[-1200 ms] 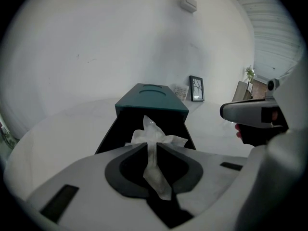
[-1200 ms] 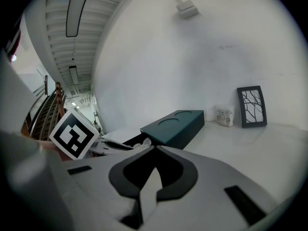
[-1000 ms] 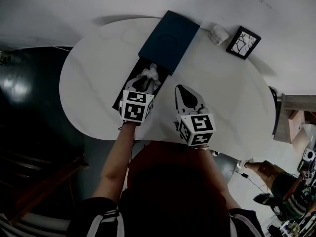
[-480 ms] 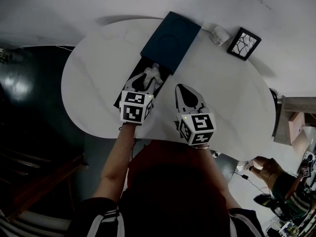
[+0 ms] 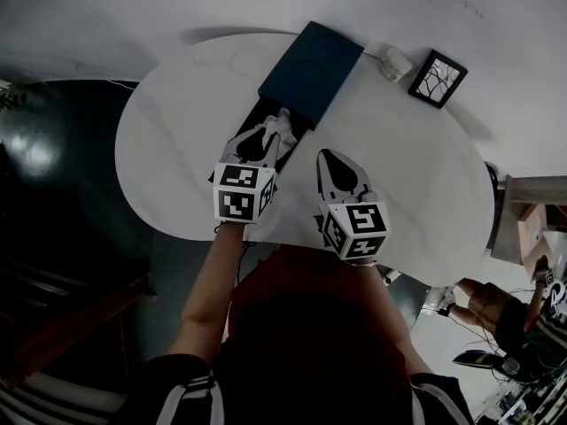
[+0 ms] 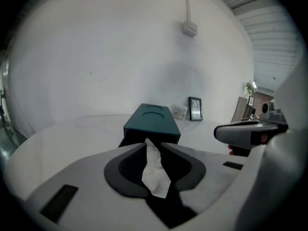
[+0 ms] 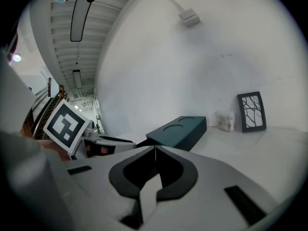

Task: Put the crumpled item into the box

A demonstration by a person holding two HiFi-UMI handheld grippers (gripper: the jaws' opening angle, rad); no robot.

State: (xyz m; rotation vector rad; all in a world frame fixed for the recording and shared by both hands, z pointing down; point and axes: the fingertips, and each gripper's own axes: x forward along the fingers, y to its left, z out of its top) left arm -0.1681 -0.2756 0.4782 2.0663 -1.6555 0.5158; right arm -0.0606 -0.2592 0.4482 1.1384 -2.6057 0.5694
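Clamped shut on the crumpled paper [image 6: 155, 174] with the left claw [image 6: 153, 147], white wad sticking up between the tips. Nudged a little forward over the last second, tips now closer to the dark open end of the box [image 5: 309, 71] on the counter [image 5: 168, 140]. Not yet dropped in, so probably only a short reach and a release left.

Right claw [image 7: 155, 149] closed on nothing, held beside the box, much where it was.

Seen from the head view: paper seemingly above the black open end. Seen only from the left gripper view: the pinch itself, teal lid dead ahead. Seen from the right gripper view: small frame [image 7: 251, 111] by the wall.
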